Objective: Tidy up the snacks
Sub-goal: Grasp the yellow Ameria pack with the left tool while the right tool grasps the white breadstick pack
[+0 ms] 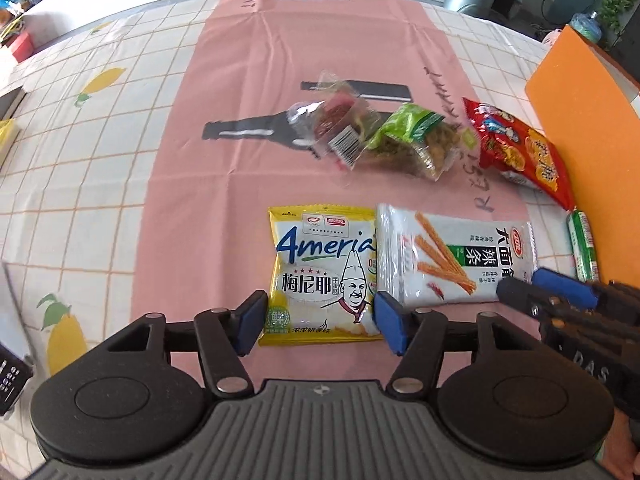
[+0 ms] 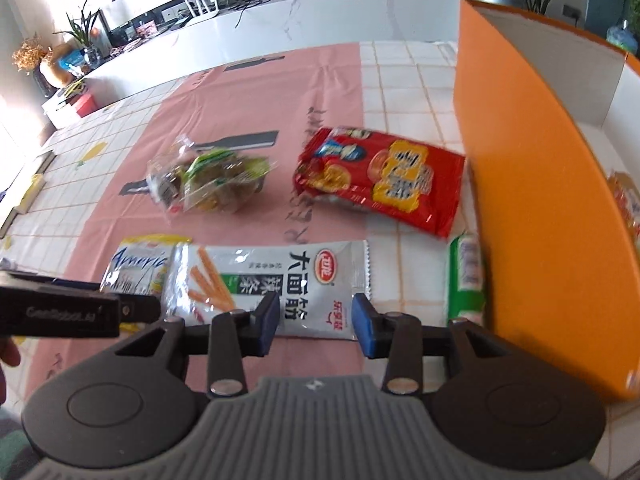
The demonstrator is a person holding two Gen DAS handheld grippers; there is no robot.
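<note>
On the pink runner [image 1: 208,128] printed with black bottle shapes, laid over a lemon-print checked tablecloth [image 1: 80,152], the snacks lie loose. Farthest left of the near row is the yellow Ameria packet [image 1: 320,264], flat on the runner; the left gripper [image 1: 316,320] stands over its near end with the blue pads on either side of the packet, spread about as wide as the packet and not visibly pinching it. Just right of it, with its edge overlapping the yellow one, lies the white spicy-strip packet [image 2: 280,280]; the right gripper [image 2: 316,318] hangs over that packet's near right corner, jaws parted, the pads clear of the wrapper with nothing clamped. Behind these two, a clear bag with a barcode label [image 1: 340,128] touches a green-and-clear bag of dried snack [image 1: 416,140]. Further right lies the red cracker bag [image 2: 380,180], tilted, near the box. A green-and-white wrapped roll [image 2: 466,280] rests against the outer wall of the orange box [image 2: 532,200], which stands at the far right, open-topped with a pale interior and another packet partly visible inside.
</note>
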